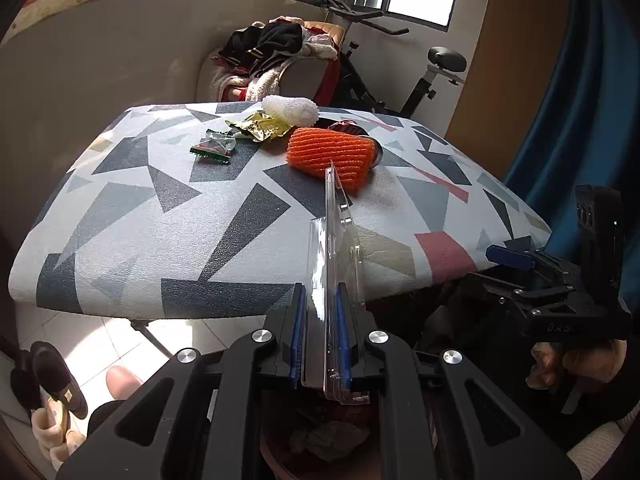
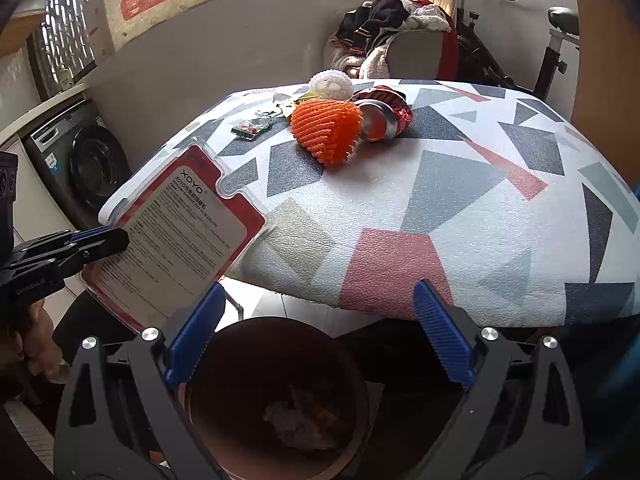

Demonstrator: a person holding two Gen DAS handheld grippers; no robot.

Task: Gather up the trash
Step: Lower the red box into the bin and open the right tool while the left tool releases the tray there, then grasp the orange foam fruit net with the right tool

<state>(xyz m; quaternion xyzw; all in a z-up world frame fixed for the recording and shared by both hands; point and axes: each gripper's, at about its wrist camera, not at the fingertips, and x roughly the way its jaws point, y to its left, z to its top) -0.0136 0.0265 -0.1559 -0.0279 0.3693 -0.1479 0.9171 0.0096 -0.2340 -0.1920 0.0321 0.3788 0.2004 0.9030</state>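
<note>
Packaging (image 1: 334, 264) sits clamped in your left claw (image 1: 323, 336) above the bin (image 2: 276, 400); release it there, right claw (image 2: 316, 336) spread empty.

The red-and-grey card inside the clear blister pack (image 2: 176, 236) reads "XOYO" at its top; the smaller lines beneath are too fine to read. The right gripper's (image 1: 516, 258) black body carries the raised letters "DAS"
</note>
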